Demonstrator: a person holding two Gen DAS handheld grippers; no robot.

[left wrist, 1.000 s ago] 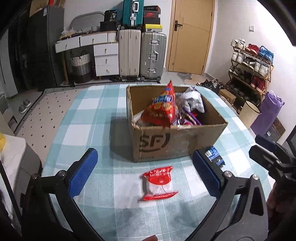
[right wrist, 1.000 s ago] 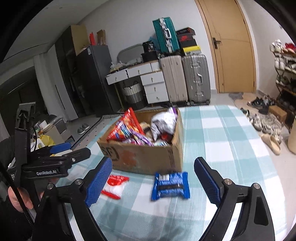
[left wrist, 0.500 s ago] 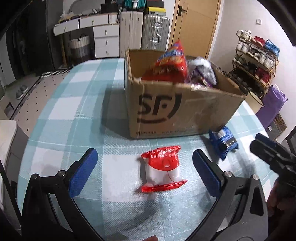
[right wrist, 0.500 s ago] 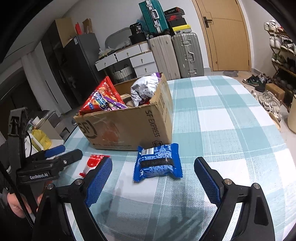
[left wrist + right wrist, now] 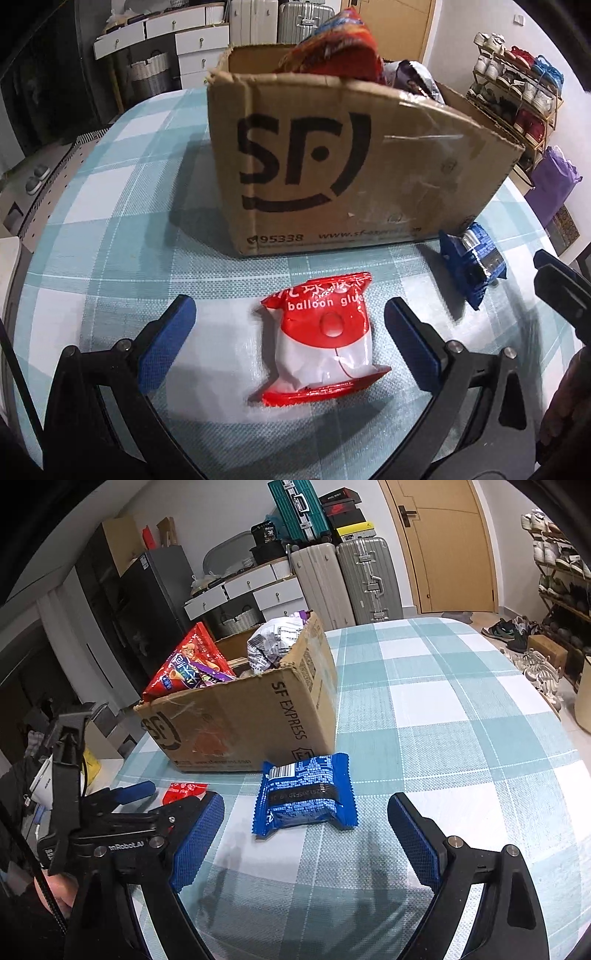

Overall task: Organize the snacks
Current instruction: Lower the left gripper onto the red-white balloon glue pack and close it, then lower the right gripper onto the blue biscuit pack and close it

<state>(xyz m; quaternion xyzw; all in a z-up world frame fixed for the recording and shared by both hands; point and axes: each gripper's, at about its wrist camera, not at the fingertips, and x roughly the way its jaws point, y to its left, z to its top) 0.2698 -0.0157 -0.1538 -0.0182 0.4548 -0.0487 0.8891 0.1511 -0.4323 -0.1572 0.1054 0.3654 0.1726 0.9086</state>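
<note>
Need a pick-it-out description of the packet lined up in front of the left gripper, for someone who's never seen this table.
Find the cardboard box printed "SF" on the checked tablecloth. On the cloth just in front of its printed face lies a red-and-white packet, flat, between the left gripper's open blue fingers. Unlike the blue packet by the box's corner, it reads "balloon glue".

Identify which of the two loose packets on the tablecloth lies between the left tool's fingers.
The red-and-white packet marked "balloon glue"; the blue packet lies off to its right, by the box corner.
</note>
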